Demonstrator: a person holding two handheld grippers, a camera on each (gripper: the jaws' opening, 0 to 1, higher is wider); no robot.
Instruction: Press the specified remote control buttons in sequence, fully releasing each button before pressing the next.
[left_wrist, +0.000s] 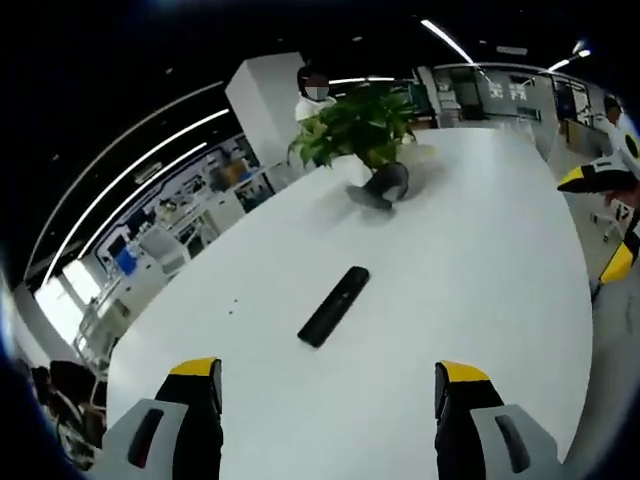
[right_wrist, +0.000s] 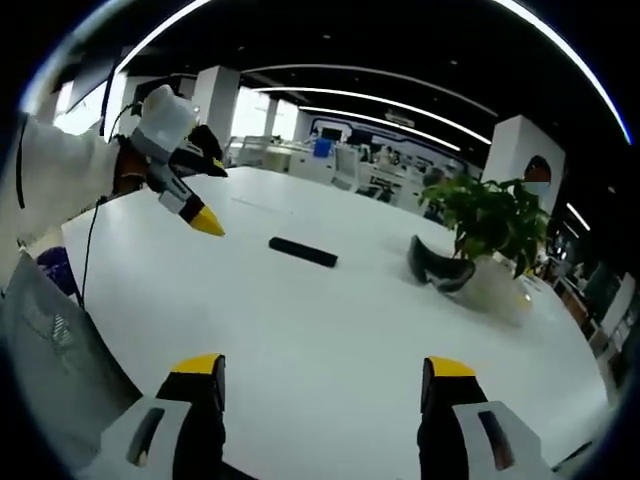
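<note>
remote (left_wrist: 334, 305) is seen flat on the white bench (left_wrist: 480, 290), untouched | plant (left_wrist: 362, 125) is seen behind it, well apart | left tongs (left_wrist: 327, 378) are held wide apart above the bench | right tongs (right_wrist: 323, 375) are held wide apart too, nothing gripped

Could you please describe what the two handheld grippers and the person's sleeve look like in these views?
Both the left gripper and the right gripper have black jaws with yellow tips on light grey bodies with dark slots. In the right gripper view, the person wears a white sleeve, and a thin black cable hangs below it.
</note>
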